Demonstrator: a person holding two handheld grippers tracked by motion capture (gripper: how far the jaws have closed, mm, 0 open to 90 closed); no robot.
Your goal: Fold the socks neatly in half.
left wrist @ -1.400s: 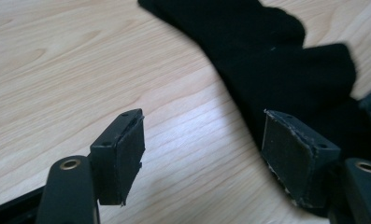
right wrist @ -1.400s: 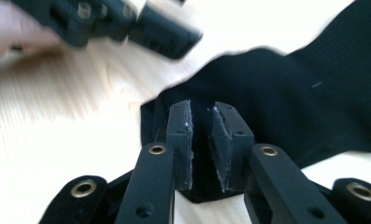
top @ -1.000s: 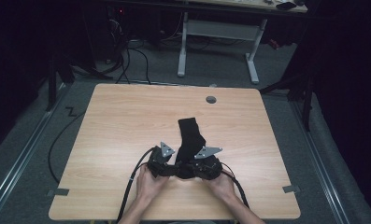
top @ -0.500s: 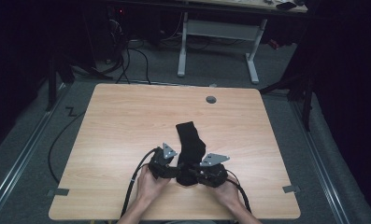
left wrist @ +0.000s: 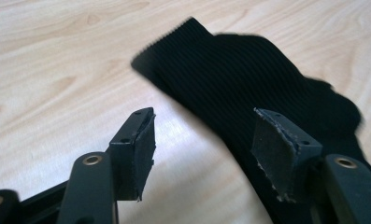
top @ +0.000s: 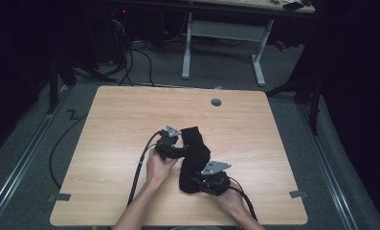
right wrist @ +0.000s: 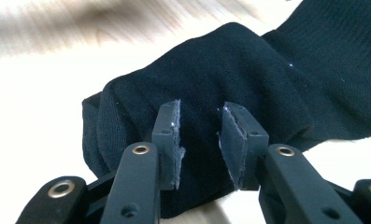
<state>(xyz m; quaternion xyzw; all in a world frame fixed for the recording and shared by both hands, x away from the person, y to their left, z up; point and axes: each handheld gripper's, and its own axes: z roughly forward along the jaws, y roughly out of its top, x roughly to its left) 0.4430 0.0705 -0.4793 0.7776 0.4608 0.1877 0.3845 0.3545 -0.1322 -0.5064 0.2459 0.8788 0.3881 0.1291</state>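
A black ribbed sock lies slantwise on the wooden table, cuff end far, toe end near. My left gripper is at the sock's left edge near the cuff. In the left gripper view its jaws stand apart and have just been closing; bare table lies between them and the sock runs past the right pad. My right gripper is at the toe end. Its jaws hover over the bunched sock, have just been opening, and its pads press on nothing.
A round grommet hole sits near the table's far edge. Cables trail from both grippers toward the near edge. Behind the table stands a white desk frame on grey floor, with loose cables at the left.
The left gripper has moved away from the person, along the sock's left side. The right gripper has shifted slightly nearer. The sock now lies more slantwise, with its toe end at the right gripper.
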